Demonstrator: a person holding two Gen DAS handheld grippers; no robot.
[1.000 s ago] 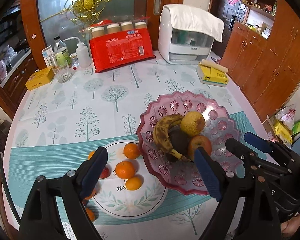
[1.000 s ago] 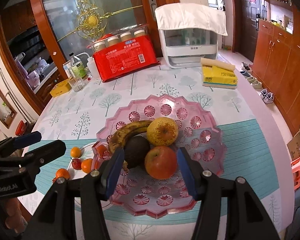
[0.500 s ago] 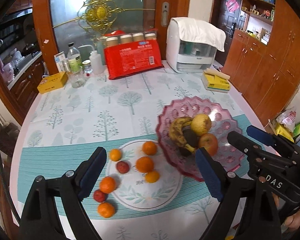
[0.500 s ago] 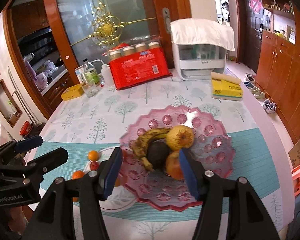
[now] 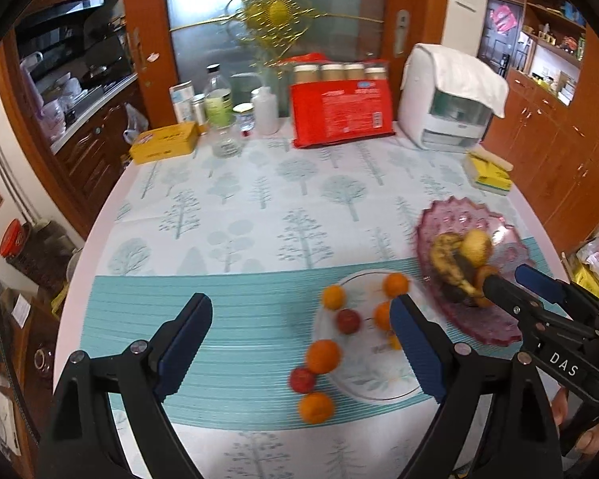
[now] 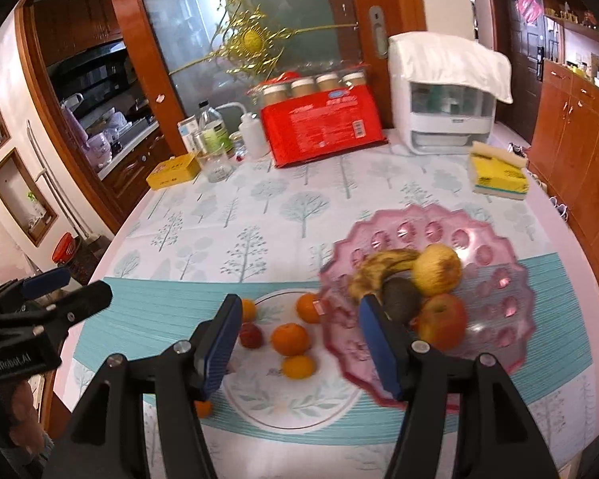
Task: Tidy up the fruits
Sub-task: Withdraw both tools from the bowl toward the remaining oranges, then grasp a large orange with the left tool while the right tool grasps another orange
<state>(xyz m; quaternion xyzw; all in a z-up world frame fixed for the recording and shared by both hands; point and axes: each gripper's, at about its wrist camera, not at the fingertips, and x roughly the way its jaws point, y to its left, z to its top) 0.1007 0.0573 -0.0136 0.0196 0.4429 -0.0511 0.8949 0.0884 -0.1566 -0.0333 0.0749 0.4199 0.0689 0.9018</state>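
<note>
A pink scalloped fruit bowl (image 6: 495,247) holds a banana (image 6: 379,265), a yellow pear (image 6: 437,269), a dark avocado (image 6: 399,299) and a red apple (image 6: 443,321). A white floral plate (image 6: 287,395) to its left carries several oranges (image 6: 290,338) and a small red fruit (image 6: 250,335). More oranges (image 5: 322,355) and a red fruit (image 5: 302,379) lie on the cloth beside the plate (image 5: 375,379). My left gripper (image 5: 299,339) is open and empty above the table's left front. My right gripper (image 6: 299,339) is open and empty above the plate. The bowl also shows in the left wrist view (image 5: 451,215).
At the table's far side stand a red package (image 6: 319,127) with jars, a white appliance (image 6: 447,107), bottles (image 6: 213,135), a glass (image 6: 217,165) and a yellow box (image 6: 173,171). A yellow tissue pack (image 6: 497,175) lies at the right. Wooden cabinets (image 6: 579,139) line the right wall.
Both grippers have pulled back and swung left, away from the bowl. More of the table and the loose fruit by the plate has come into view. Both stay open and empty.
</note>
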